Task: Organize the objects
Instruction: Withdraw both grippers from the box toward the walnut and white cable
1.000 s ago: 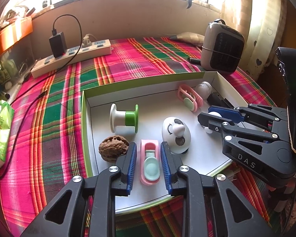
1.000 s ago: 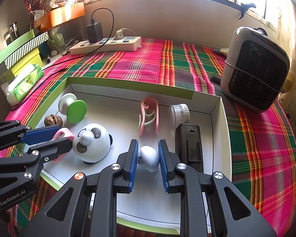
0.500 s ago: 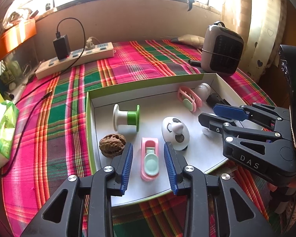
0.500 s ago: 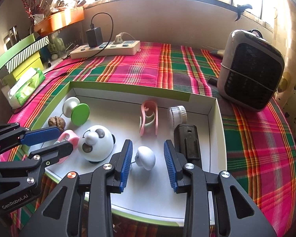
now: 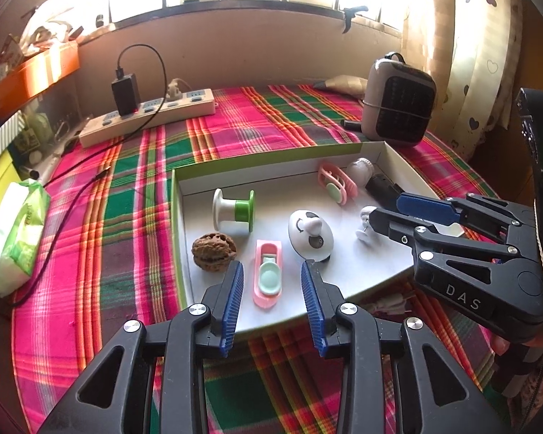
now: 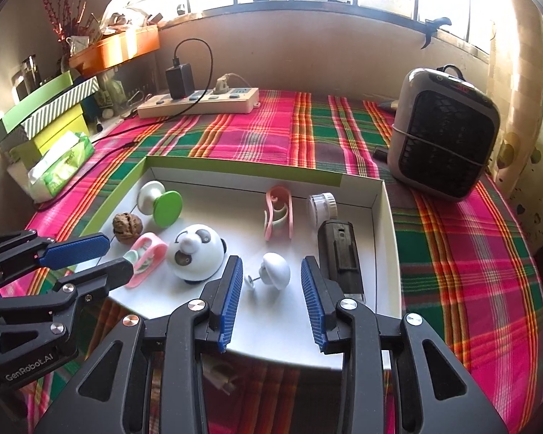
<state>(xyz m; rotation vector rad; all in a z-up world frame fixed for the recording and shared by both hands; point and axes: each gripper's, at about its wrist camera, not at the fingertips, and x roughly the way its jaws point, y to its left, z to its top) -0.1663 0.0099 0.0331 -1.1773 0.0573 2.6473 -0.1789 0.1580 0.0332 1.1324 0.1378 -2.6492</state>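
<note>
A white box with a green rim [image 5: 177, 213] lies on the plaid cloth. In it are a walnut [image 5: 213, 251], a white and green spool [image 5: 233, 209], a panda dome [image 5: 309, 235], a pink clip [image 5: 336, 182], a white jar [image 5: 360, 170] and a black device [image 6: 338, 249]. My left gripper [image 5: 271, 267] is open; another pink clip with a mint pad [image 5: 267, 276] rests on the box floor between its fingers, untouched. My right gripper [image 6: 271, 264] is open around a white knob with a pin [image 6: 275, 269], which also rests free on the floor.
A power strip [image 5: 152, 117] with a black charger sits at the back. A grey heater [image 6: 441, 148] stands at the right past the box. A tissue pack [image 5: 16, 238] and stacked green boxes [image 6: 43, 115] lie at the left. Each gripper shows at the edge of the other's view.
Both grippers have opened: the left let go of the pink clip, the right let go of the white knob. Both have drawn back a little from the box.
</note>
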